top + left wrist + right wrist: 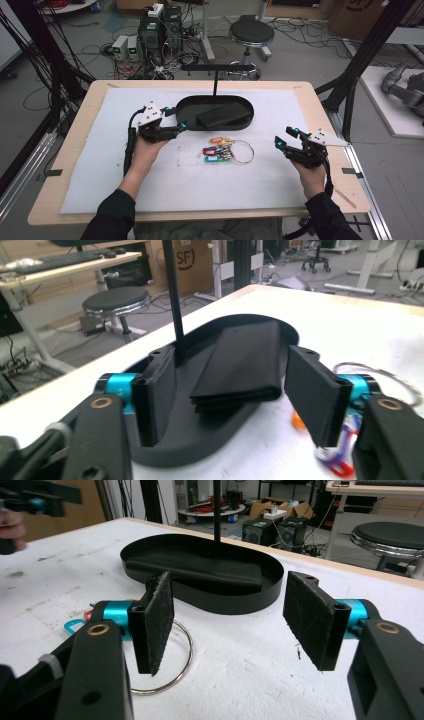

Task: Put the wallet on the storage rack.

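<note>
My left gripper sits at the near left rim of the black oval tray, jaws spread apart with nothing between them; in the left gripper view the left pad overlaps the tray wall and the folded contents show in the gap. My right gripper hangs over the white mat well to the right, jaws also wide apart and empty, their pads rough and fuzzy like felt.

The tray is shallow, matte black, with a low upright wall and rounded ends. Inside it lies a flat, folded black piece, fabric-like in the left gripper view, set at a slant across the floor. A thin black post rises at the tray's far side and carries a horizontal bar.

Just in front of the tray, between my two grippers, a large metal ring lies on the mat with coloured plastic key tags (orange, red, blue, teal) bunched at its left
</note>
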`<action>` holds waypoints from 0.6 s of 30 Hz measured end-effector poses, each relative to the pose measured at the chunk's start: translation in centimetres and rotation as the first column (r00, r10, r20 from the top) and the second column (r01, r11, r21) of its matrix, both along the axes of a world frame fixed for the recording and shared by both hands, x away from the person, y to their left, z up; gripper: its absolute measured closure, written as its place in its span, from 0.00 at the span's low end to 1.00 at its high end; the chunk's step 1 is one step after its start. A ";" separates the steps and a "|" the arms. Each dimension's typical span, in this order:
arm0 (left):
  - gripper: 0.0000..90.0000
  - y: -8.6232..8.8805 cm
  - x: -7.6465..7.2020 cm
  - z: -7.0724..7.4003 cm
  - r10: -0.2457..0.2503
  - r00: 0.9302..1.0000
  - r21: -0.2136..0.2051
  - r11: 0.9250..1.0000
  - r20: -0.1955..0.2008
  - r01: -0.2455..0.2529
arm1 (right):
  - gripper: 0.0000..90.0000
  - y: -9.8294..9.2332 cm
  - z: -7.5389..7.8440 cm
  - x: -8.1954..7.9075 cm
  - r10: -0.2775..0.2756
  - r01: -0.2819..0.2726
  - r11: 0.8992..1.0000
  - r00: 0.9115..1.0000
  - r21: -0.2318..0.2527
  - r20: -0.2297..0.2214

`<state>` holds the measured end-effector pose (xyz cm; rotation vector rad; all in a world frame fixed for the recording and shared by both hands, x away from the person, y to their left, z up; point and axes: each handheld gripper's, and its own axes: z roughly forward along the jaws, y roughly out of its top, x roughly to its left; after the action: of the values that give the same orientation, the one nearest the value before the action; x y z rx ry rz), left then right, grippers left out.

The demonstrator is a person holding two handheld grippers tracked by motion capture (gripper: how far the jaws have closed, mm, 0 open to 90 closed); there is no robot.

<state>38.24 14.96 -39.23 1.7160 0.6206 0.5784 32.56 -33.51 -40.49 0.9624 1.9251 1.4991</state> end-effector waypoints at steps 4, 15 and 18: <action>0.36 0.8 -1.7 0.0 0.004 1.000 -0.007 1.000 -0.006 -0.004 | 0.41 0.0 0.0 0.1 -0.006 0.006 1.000 1.000 0.005 -0.004; 0.25 3.0 -6.0 -1.5 -0.003 1.000 0.000 1.000 -0.029 0.003 | 0.40 0.1 0.2 0.3 -0.034 0.034 0.999 0.999 0.009 -0.001; 0.25 3.2 -6.1 -1.5 0.011 0.999 -0.005 1.000 -0.034 -0.011 | 0.40 0.0 0.2 0.3 -0.042 0.042 0.999 0.999 0.011 -0.006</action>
<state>32.14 18.16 -40.76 1.7217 0.6555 0.5562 32.90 -33.49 -40.29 1.0069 1.8909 1.4860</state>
